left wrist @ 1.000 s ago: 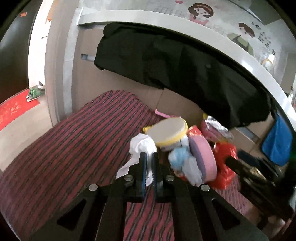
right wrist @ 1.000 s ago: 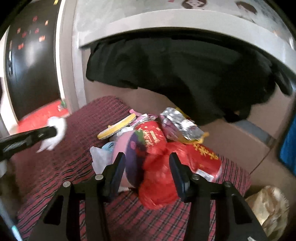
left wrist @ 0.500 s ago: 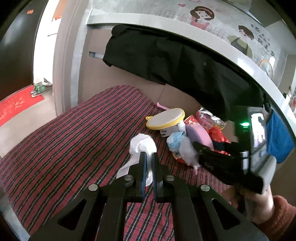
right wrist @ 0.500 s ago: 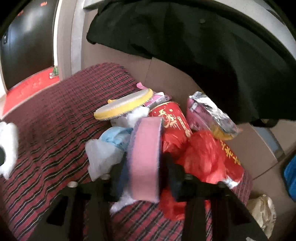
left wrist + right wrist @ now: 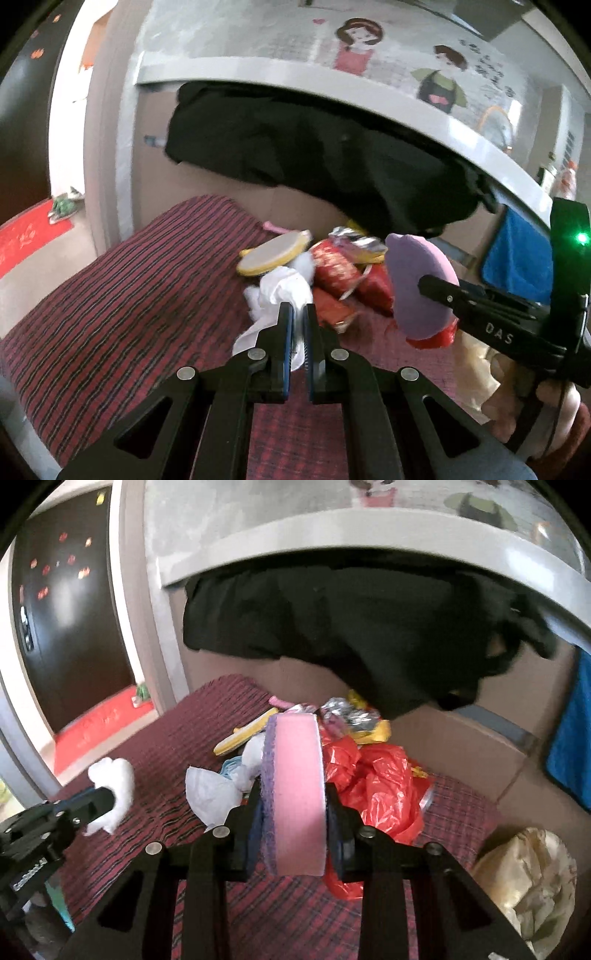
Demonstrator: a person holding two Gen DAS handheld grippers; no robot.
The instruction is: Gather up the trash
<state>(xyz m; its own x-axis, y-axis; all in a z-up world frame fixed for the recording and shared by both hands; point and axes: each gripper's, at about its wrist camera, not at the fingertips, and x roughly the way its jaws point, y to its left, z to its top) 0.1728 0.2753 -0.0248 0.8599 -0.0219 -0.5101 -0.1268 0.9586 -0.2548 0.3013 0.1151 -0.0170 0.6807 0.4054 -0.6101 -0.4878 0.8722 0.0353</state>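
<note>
1. I am holding the left gripper [image 5: 298,317] clamped tight on a wad of white tissue [image 5: 280,291], raised clear of the red striped blanket [image 5: 122,295]. That grip is unchanged from a second ago, and in the right wrist view the tissue [image 5: 112,786] is hanging off the black fingers at the left edge.
2. I am squeezing the right gripper [image 5: 293,812] onto the pink sponge [image 5: 295,794]. A second ago its jaws were standing wide around the pile; now they are closing the last little way, with both pads already pressing the sponge's flat faces.
3. The sponge is now sitting up off the heap, edge-on to the right camera, purple scrubbing layer to the left. From the left wrist it [image 5: 421,284] is showing as a lilac oval out past the red wrappers.
4. I am reading this as two pieces of trash secured, one per hand, so both are ready to carry away.
5. The rest is lying on the blanket by the cardboard: a yellow-rimmed lid [image 5: 273,253], a red plastic bag [image 5: 380,775], a crumpled foil packet [image 5: 347,714] and a pale plastic bag [image 5: 210,790].
6. I am not seeing a bin in either view, so where to drop these is open.
</note>
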